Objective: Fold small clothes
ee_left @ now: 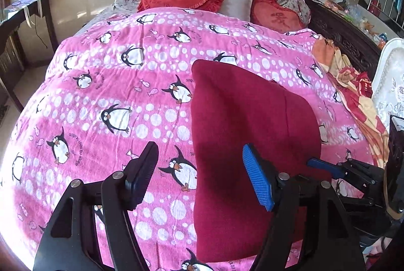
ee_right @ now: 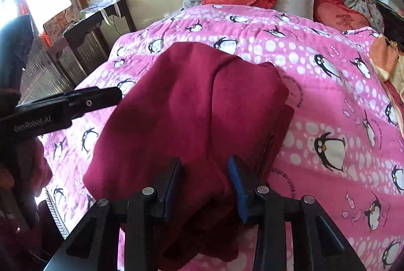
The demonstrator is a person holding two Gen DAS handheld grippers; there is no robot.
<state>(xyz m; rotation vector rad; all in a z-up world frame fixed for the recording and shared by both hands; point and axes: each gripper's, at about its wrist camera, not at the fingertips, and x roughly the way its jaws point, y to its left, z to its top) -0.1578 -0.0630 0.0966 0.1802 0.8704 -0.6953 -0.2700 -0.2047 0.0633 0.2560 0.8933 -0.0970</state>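
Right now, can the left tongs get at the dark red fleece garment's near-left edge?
Probably yes. The left tongs are open and hold nothing, and the dark red fleece garment lies flat on the pink penguin-print blanket, with its left edge exposed between the fingers. The right tongs work the other side.

"GenRobot.AI" on the left gripper, partly legible French lettering on the penguin bedspread

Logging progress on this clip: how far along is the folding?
Done: the dark red fleece garment lies partly folded, layered, on the pink penguin-print bedspread. In hand: the right hand-held gripper straddles its near edge. The left hand-held gripper is open, empty. Left: final fold.
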